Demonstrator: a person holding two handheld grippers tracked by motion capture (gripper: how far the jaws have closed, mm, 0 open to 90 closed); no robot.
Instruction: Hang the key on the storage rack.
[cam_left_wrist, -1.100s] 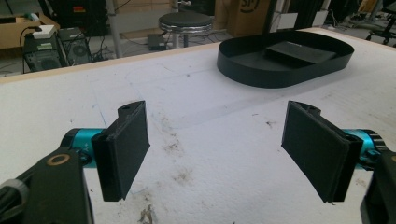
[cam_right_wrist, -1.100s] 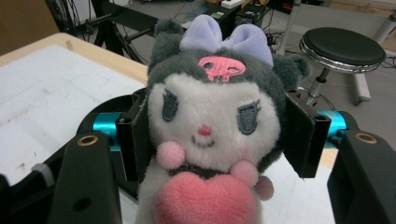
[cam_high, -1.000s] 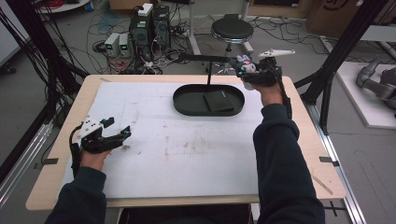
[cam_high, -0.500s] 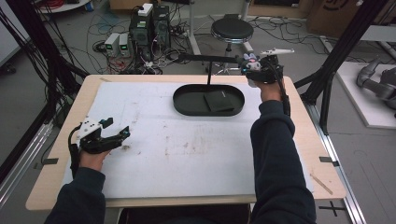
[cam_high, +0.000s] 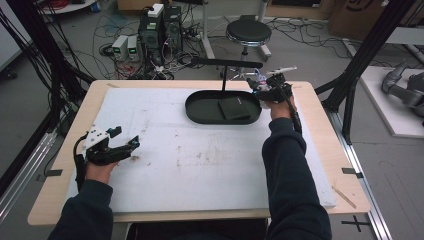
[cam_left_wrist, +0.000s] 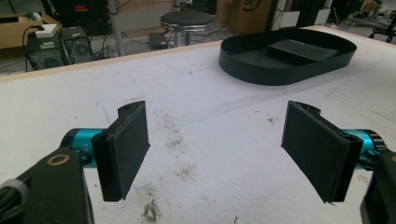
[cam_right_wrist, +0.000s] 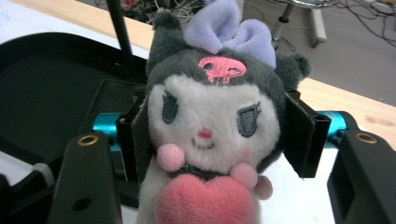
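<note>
Beside the tray (cam_high: 200, 114), right gripper (cam_high: 263, 89) grips plush toy (cam_right_wrist: 210, 126).

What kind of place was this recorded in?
Most likely a robotics lab or workshop: computer boxes and tangled cables on the floor, a black frame around the table, and a round stool.

No text, label, brand or number is legible on anything here.
</note>
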